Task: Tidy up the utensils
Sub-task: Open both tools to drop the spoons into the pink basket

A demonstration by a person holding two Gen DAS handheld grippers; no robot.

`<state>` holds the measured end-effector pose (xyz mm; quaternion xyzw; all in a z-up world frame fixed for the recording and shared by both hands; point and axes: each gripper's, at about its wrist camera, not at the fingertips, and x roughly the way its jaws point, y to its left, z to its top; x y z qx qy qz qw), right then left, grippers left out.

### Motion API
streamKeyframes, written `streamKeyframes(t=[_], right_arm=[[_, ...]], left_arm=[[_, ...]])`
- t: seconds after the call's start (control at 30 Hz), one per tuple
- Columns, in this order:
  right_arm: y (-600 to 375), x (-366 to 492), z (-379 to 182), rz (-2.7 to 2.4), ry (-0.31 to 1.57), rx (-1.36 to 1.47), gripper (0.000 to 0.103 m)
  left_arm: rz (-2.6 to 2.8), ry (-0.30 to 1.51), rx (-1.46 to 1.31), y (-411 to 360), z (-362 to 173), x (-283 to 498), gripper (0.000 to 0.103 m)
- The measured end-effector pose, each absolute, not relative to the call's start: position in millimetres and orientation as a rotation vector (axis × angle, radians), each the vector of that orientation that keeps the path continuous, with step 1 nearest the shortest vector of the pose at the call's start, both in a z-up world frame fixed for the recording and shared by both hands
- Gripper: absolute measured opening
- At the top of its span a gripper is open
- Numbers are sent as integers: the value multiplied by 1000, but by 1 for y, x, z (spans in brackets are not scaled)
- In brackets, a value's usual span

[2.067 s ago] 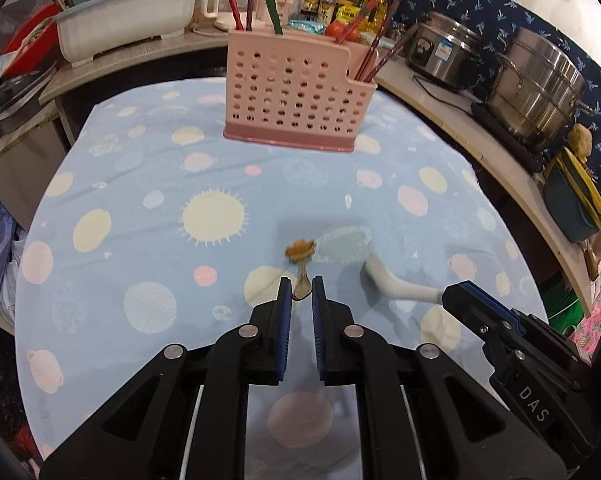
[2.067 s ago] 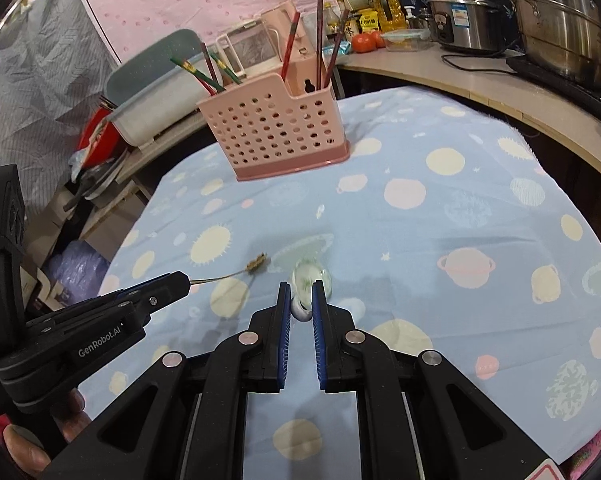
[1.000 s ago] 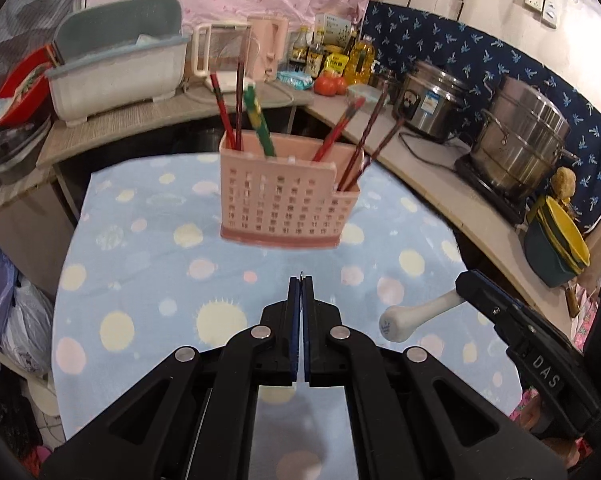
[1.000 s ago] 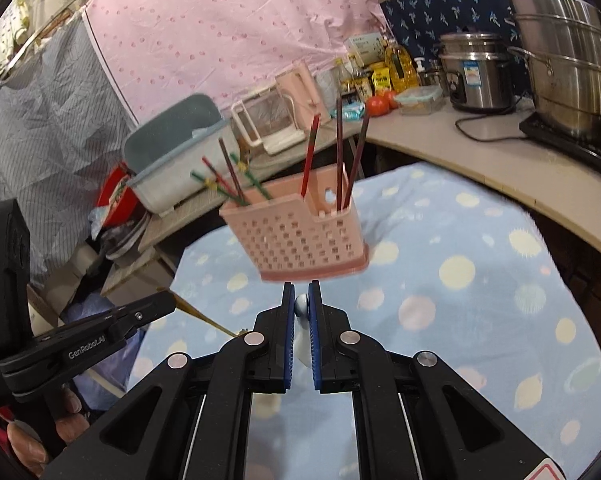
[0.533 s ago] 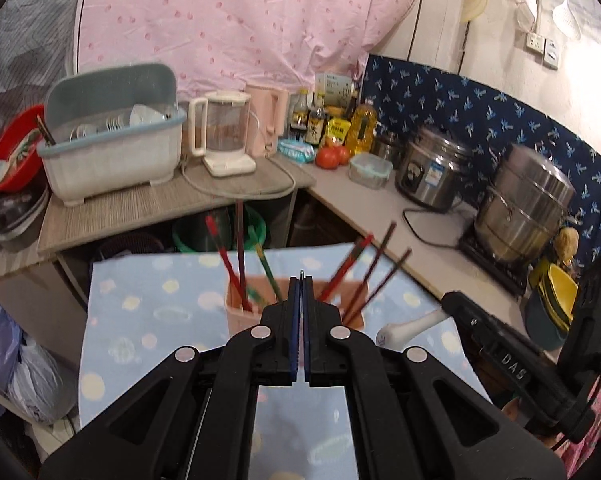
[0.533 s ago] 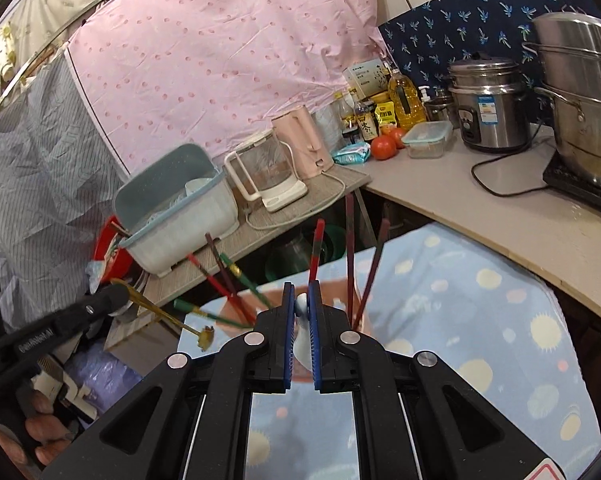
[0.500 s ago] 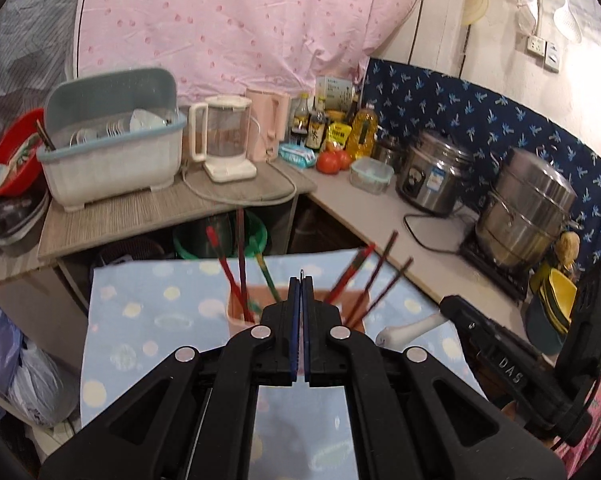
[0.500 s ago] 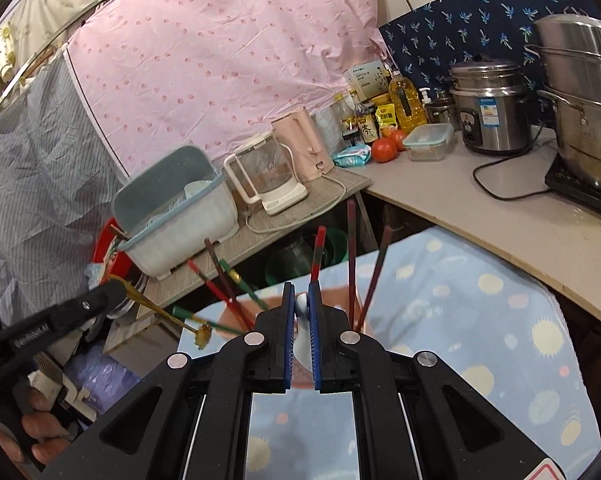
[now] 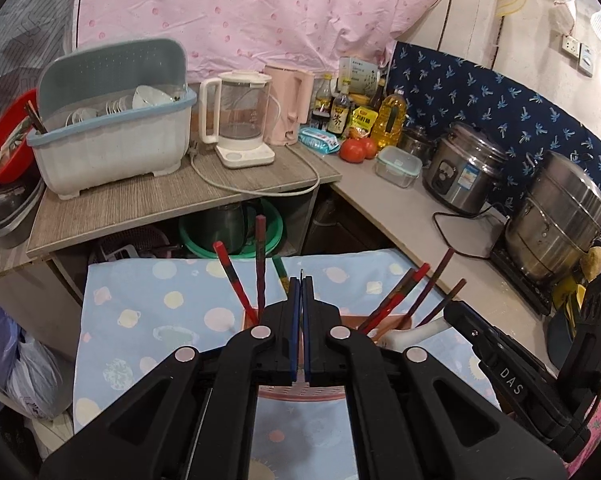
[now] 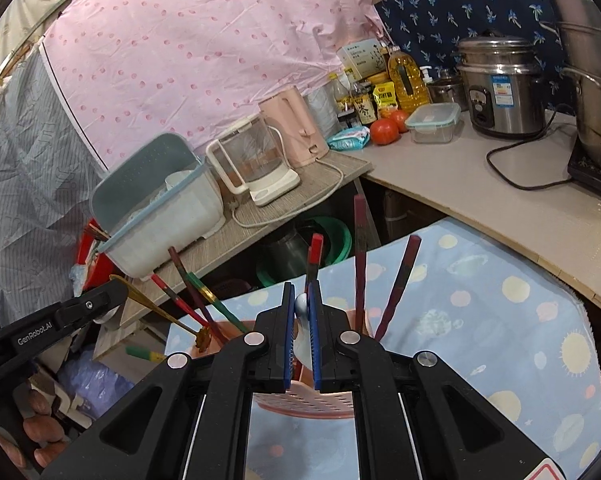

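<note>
My left gripper is shut on a thin gold spoon; only its handle tip shows there. In the right wrist view the gold spoon slants down from that gripper, its head just over the left end of the pink utensil basket. My right gripper is shut on a white ceramic spoon, held right above the basket. The white spoon's handle shows in the left wrist view, at the basket's right end. The basket holds several chopsticks and lies mostly hidden under both grippers.
The basket stands on a table with a light blue spotted cloth. Behind is a counter with a dish rack, a kettle, bottles, tomatoes, a rice cooker and a steel pot.
Both grippers have come down a little closer over the basket. The gold spoon's head and the white spoon now hang lower, at the basket's rim.
</note>
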<state>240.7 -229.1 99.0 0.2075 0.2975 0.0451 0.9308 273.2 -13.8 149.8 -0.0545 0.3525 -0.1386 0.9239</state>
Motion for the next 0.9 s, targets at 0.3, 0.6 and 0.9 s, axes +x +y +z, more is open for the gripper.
streamKeyframes(t=[0.3,0.6,0.9], right_arm=[[-227,245,87,81,629,410,11],[-220,228,92,83,621,397,11],[-208,193,91,81,629,369,12]], left_arm=[[-268,769,-130,-12,130,283,7],[-238,754,-125,-7,131,271,36],[-236,754,-85,-10,127,235,37]])
